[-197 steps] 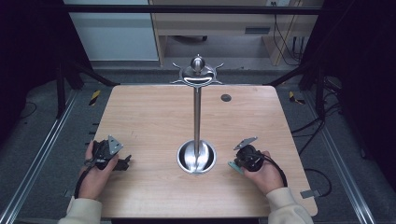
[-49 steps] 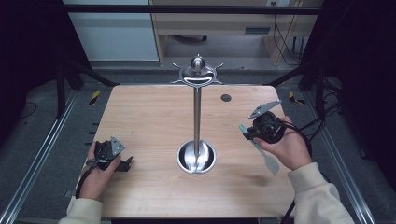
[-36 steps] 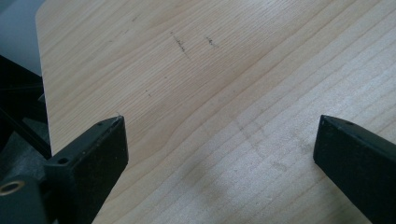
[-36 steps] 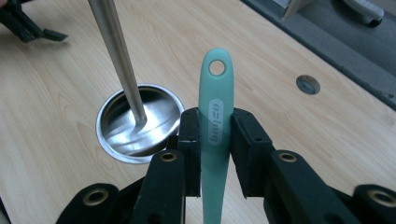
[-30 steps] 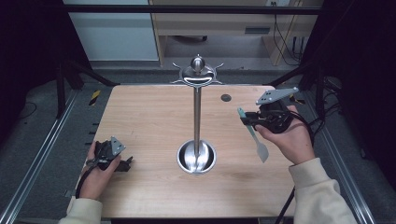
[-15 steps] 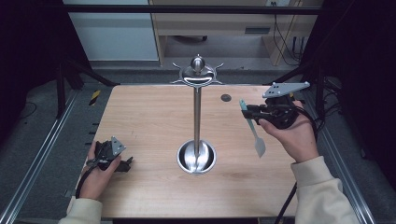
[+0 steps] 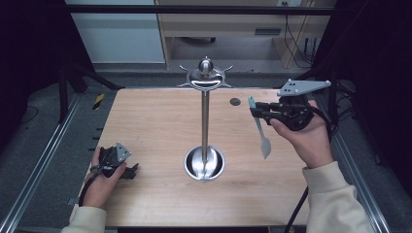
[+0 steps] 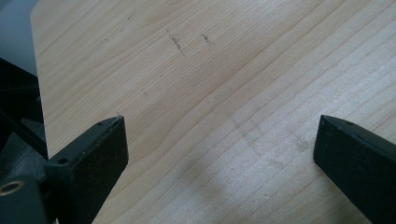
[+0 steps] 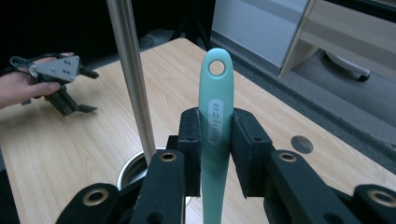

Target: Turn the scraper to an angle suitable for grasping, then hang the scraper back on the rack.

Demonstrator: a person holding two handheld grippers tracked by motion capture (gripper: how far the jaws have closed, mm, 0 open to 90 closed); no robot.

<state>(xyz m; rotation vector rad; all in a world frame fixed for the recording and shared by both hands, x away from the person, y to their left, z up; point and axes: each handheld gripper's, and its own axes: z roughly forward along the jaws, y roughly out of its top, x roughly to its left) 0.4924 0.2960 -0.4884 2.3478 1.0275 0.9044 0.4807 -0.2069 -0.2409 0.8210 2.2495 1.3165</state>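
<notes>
A pale green spatula point(image 7: 259, 126) hangs above the right side of the table, handle up, its white blade point(image 7: 265, 147) pointing down. My right gripper point(image 7: 256, 111) is shut on its handle near the top. In the right gripper view the handle point(image 9: 215, 121) stands pinched between the two black jaws, its hole end above them. A steel hook stand point(image 7: 205, 116) rises from a round base point(image 7: 204, 163) at the table's middle; its pole point(image 9: 133, 74) stands left of the spatula. My left gripper point(image 7: 130, 171) rests on the table at the front left, open, with bare wood point(image 8: 219, 112) between its jaws.
The stand's top carries curved hooks point(image 7: 205, 77) around a knob. A small dark round hole point(image 7: 235, 101) marks the wooden table point(image 7: 155, 121) at the back right. Metal rails run along both sides of the table. A cabinet stands behind.
My right gripper has risen from the table's right front to well above it, carrying the spatula, which now hangs nearly upright. The left gripper has stayed in place.
</notes>
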